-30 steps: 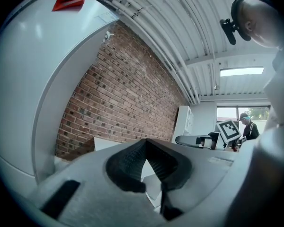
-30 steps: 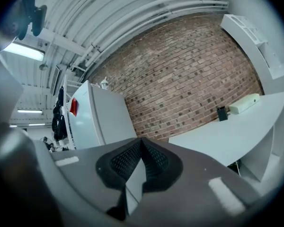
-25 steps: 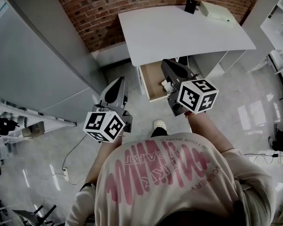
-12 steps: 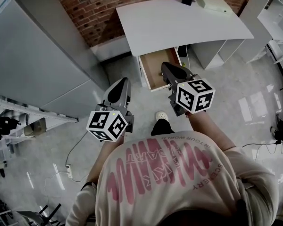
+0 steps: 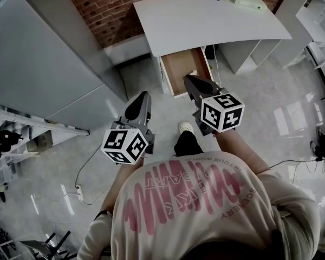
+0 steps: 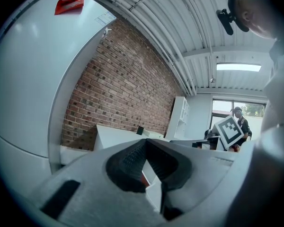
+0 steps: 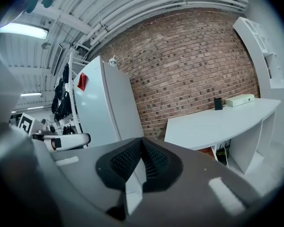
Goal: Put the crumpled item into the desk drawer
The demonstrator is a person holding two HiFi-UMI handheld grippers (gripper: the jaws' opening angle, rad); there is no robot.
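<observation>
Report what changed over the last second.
The right gripper drew back from the drawer toward the person; its jaws stayed shut and empty. Nothing was gripped or let go. The left gripper stayed shut at the side. The drawer stayed open, with a small white scrap inside.

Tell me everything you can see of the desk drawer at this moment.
The drawer is a shallow box with a brown wood-looking floor and white walls and front. It stands pulled out from under the curved white desk top, open. A small pale lump lies by its right wall, near the front. The shut right gripper overlaps its front edge; contact can't be told.
</observation>
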